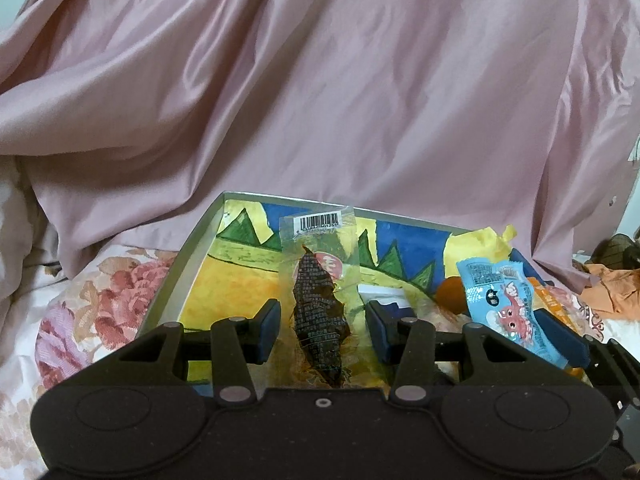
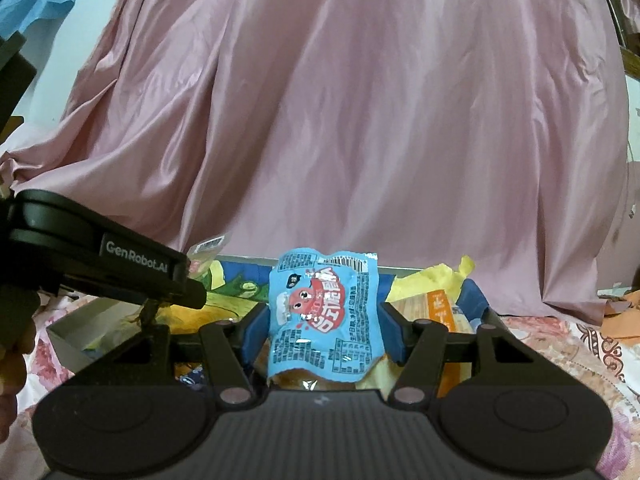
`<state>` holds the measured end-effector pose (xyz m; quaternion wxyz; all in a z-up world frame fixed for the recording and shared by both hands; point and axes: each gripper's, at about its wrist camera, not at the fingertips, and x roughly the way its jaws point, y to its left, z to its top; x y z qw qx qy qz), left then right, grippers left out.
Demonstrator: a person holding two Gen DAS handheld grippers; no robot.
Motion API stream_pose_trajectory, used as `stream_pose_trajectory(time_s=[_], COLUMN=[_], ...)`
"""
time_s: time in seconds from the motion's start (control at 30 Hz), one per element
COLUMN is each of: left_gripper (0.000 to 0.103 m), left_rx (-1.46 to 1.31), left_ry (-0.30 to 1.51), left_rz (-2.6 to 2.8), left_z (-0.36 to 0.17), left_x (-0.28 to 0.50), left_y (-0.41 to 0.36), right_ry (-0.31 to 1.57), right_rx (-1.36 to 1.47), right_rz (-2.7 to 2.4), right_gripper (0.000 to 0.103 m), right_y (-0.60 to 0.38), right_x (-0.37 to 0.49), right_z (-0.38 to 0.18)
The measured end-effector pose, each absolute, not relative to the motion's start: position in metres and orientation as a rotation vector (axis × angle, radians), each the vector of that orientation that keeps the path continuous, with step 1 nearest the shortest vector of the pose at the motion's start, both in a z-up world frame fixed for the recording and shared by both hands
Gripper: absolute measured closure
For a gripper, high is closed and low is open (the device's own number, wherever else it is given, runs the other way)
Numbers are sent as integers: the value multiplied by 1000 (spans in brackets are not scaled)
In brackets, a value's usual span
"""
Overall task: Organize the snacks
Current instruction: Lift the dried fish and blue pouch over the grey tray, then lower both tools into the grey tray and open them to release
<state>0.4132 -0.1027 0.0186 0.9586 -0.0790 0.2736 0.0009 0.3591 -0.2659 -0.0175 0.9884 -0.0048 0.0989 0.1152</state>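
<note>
A clear packet with a dark dried snack and a barcode stands upright between the blue pads of my left gripper, which is shut on it over a shallow box with a painted yellow, green and blue floor. My right gripper is shut on a light blue packet with a red cartoon figure, also above the box. In the left wrist view that blue packet hangs at the right. The left gripper's black housing shows at the left of the right wrist view.
Crumpled yellow wrapping and an orange packet lie at the box's right end. The box rests on a floral bedsheet. A big fold of pink satin cloth rises right behind it. A person's hand shows at the left.
</note>
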Motion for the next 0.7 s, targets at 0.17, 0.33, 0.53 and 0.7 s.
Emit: stream_pose_trajectory(time_s=[0.17, 0.33, 0.53, 0.7], left_gripper=[50, 29, 6, 1], left_rx=[-177, -194, -196, -211], left_ry=[562, 524, 459, 425], left_rz=[0, 15, 33, 25], left_z=[20, 29, 45, 55], left_x=[412, 401, 377, 349], left_y=[-100, -96, -90, -82], right_ry=[198, 182, 147, 145], right_rx=[-14, -17, -11, 3], right_rz=[234, 227, 204, 211], right_gripper=[38, 33, 18, 11], right_y=[-263, -264, -269, -275], right_x=[362, 358, 347, 336], right_z=[-17, -14, -6, 6])
